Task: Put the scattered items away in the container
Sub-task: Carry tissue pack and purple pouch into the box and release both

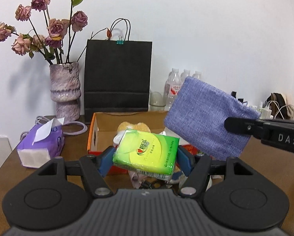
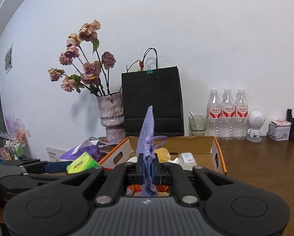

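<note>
My left gripper [image 1: 146, 157] is clamped on the green tissue pack [image 1: 147, 153], which sits tilted between the blue pads, held in the air at the near edge of the cardboard box [image 1: 92, 135]. My right gripper [image 2: 147, 170] is closed on the purple knitted pouch [image 2: 147, 137]; from the right wrist view I see it edge-on, standing up out of the pads with its drawstring looping to the right, also above the near side of the box. In the left wrist view the pouch hangs broadside to the right of the tissue pack, just beside it, though I cannot tell if they touch.

Inside the box I can make out a yellowish sponge-like item [image 2: 162, 153] and a white packet [image 2: 187, 158]; other contents are hidden behind my grippers.

On the table [image 2: 255, 167], a purple tissue pack [image 1: 41, 143] lies off the box's left side. Behind the box, along the table's far edge against the wall, stand a vase of dried roses [image 1: 65, 90], a black paper bag [image 1: 118, 78], a glass with a spoon [image 2: 197, 123], three water bottles [image 2: 227, 114] and a small white robot figure [image 2: 255, 125]. A small tin [image 2: 279, 129] sits toward the far right corner.
</note>
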A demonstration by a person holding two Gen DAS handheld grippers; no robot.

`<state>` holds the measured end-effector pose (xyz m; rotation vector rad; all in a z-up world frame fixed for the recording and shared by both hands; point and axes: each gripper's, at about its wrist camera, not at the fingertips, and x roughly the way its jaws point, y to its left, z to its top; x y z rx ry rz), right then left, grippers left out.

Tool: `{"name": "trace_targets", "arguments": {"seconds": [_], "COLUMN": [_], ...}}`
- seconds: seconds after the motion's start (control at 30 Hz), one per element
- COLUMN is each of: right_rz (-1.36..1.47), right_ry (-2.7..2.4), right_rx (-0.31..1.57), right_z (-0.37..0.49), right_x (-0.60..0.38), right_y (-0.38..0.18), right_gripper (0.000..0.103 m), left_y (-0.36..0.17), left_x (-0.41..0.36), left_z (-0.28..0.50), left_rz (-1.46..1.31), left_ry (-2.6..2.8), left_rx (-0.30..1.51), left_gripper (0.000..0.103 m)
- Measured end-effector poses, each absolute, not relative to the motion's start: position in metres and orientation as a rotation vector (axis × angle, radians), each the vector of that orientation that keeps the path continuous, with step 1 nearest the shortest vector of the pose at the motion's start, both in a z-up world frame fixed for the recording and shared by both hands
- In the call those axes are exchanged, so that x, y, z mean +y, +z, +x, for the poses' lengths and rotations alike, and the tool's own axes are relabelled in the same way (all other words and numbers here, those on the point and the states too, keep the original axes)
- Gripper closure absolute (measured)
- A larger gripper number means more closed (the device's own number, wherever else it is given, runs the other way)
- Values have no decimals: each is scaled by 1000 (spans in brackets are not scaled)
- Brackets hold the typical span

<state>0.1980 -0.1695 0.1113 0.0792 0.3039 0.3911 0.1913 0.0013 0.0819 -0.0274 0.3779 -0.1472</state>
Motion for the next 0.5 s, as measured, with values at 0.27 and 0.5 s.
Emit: {"name": "trace_targets", "arguments": {"seconds": [0.27,0.5], "right_rz": [100,121], "right_ry": [399,400], "right_rx": [286,288], "right_z": [224,272], "right_x": [-169,-167], "right_y": [118,118], "right_gripper": [98,98], "left_y": [88,86], "left_x": [1,7], "left_z": [222,267], "left_rz": [-55,-82], "left_ry": [-144,-125], "left_rx": [364,357], "left_gripper": [35,35]}}
